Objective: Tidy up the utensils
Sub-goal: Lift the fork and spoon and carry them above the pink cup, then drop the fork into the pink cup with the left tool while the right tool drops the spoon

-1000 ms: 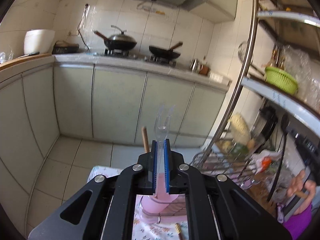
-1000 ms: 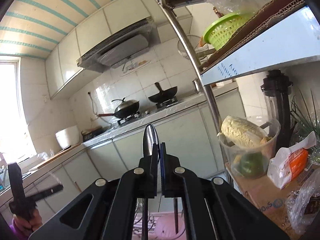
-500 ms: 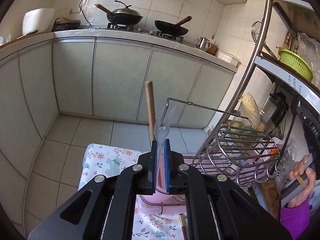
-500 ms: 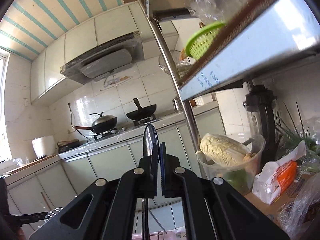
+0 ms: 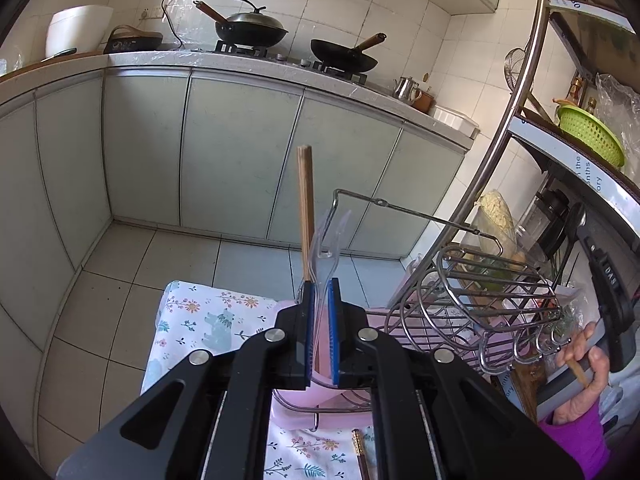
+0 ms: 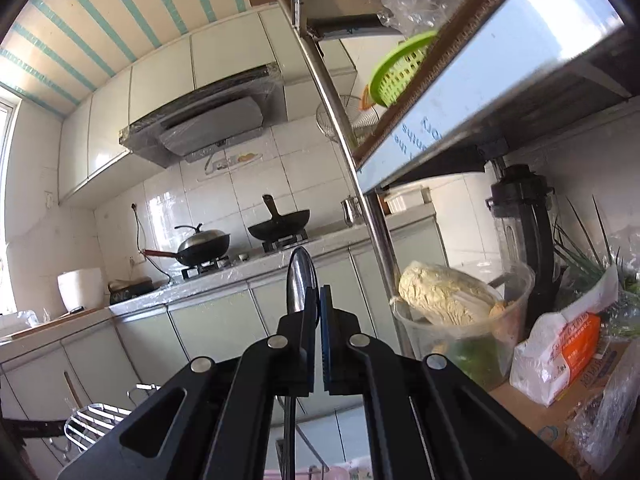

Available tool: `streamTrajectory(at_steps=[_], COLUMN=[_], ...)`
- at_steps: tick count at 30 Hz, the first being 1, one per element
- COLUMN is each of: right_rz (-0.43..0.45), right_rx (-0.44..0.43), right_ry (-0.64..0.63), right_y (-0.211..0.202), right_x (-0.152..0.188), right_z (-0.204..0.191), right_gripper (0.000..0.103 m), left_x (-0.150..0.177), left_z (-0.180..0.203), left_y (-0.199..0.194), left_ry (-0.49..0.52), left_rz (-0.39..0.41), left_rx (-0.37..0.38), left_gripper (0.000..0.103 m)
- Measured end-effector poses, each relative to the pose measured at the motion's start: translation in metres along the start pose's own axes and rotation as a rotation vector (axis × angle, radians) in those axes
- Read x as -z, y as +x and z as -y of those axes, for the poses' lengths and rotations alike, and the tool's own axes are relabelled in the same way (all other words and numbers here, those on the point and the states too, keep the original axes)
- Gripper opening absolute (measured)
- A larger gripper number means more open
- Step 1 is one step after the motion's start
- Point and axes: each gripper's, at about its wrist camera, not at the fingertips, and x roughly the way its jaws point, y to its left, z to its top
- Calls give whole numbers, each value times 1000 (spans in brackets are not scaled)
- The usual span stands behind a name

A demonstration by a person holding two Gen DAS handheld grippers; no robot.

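Observation:
My left gripper (image 5: 320,292) is shut on a clear plastic fork (image 5: 329,240), tines up, over a pink holder (image 5: 324,388). A pair of wooden chopsticks (image 5: 306,212) stands upright in that holder, just left of the fork. A wire utensil basket (image 5: 492,308) sits to the right on the floral cloth (image 5: 208,324). My right gripper (image 6: 318,300) is shut on a metal spoon (image 6: 300,280), bowl up, held high and tilted toward the ceiling. The right gripper also shows in the left wrist view (image 5: 600,280), at the far right, near the basket.
A steel shelf rack (image 6: 352,152) stands at the right with a green basket (image 6: 400,72), a tub of cabbage (image 6: 460,312) and a blender (image 6: 528,216). Kitchen counter with two woks (image 5: 280,36) lies far behind. Another chopstick end (image 5: 360,452) lies on the cloth.
The left gripper has tilted downward, bringing the cloth, chopsticks and wire basket into view. The right gripper has tilted further upward with the spoon.

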Motion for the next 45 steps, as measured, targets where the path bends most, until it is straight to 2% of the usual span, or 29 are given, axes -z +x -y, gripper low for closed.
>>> streamTrajectory(at_steps=[8,9,11,14,23,24,27,30,34,41,45], right_rz=[-124,-141,-165,-205,-322,-338,-406,-432,-420,-417,-490], right_rx=[-3,-5,-8,-18,-56,-59,-76,-83,-88,-82,-78], right_ry=[34,36,35,38,42,45,70,91,91,56,-1], right_y=[-7,-9,-12,-17,-18,-17,-13,-16,-28,-50,-54], right_x=[29,33,39,47,60,62,69,74,73,72,84], right_z=[7,8,9,10,6,6,5,5,6,11,10], right_gripper=[2,2,2,2,7,10,36,36,44,47,47], left_x=[7,9,11,12,15,16,19,22,25,38,48], left_z=[-1,-2,-4,-6,-7,-7,-10,-13,-16,-19,-16], left_y=[1,2,3,-1,-15,-17,-20,-23,-28,-36,-36], left_ry=[-21,-27,-44,-62,-93,-95,-104,-117,-133,-149,-138], left_rz=[-15,-26,-37,-32,-8,-7,-6,-4,-3,-14,-38], left_rx=[3,-1,-5,9,30,33,41,47,44,46,42], left_gripper=[8,10,26,35,36,36,36,36,36,36,36])
